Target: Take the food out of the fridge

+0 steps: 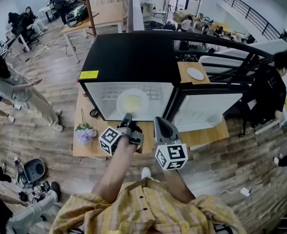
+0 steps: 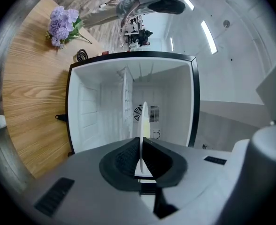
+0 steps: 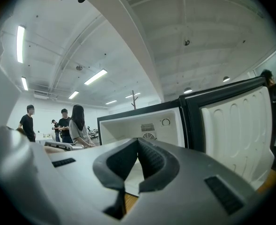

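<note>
A black mini fridge (image 1: 129,57) stands on a wooden table, its door (image 1: 207,108) swung open to the right. A white plate (image 1: 121,101) with pale yellow food (image 1: 133,103) hangs at the mouth of the white interior. My left gripper (image 1: 128,117) is shut on the plate's near rim. In the left gripper view the plate (image 2: 144,121) shows edge-on between the pads, with the fridge's inside (image 2: 105,107) behind it. My right gripper (image 1: 160,123) is beside the left one, shut with nothing in it (image 3: 138,142), facing the fridge (image 3: 142,125) and its door (image 3: 236,125).
A bunch of purple flowers (image 1: 85,133) and a black cable (image 1: 94,113) lie on the table (image 1: 85,149) left of the fridge. A small white plate (image 1: 195,73) sits on the table behind the door. People stand at the left (image 1: 16,91) and right (image 1: 275,82).
</note>
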Action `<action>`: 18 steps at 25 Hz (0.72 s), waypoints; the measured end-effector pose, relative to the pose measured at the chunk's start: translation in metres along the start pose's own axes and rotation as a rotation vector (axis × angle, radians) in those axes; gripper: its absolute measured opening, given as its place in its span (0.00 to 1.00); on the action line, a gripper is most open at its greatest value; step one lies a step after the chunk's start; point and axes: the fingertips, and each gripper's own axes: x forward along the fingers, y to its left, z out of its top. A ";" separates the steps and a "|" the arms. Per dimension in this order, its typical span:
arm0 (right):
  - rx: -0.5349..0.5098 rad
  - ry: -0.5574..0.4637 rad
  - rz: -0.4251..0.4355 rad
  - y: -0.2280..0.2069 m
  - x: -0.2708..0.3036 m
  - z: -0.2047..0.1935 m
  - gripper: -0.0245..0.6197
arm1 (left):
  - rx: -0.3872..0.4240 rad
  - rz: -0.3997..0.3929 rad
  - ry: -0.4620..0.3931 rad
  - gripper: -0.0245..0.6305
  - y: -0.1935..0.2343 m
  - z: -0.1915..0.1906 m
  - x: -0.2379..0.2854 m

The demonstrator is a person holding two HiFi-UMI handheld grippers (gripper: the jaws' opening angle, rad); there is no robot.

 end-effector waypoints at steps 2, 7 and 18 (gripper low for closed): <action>0.000 -0.003 -0.009 0.004 -0.005 -0.001 0.05 | 0.000 -0.006 0.004 0.07 -0.003 -0.002 -0.009; -0.001 -0.005 -0.019 0.015 -0.017 -0.004 0.05 | -0.003 -0.019 0.009 0.07 -0.008 -0.005 -0.031; -0.009 -0.012 -0.046 0.042 -0.044 -0.010 0.05 | -0.004 -0.065 0.013 0.07 -0.026 -0.008 -0.080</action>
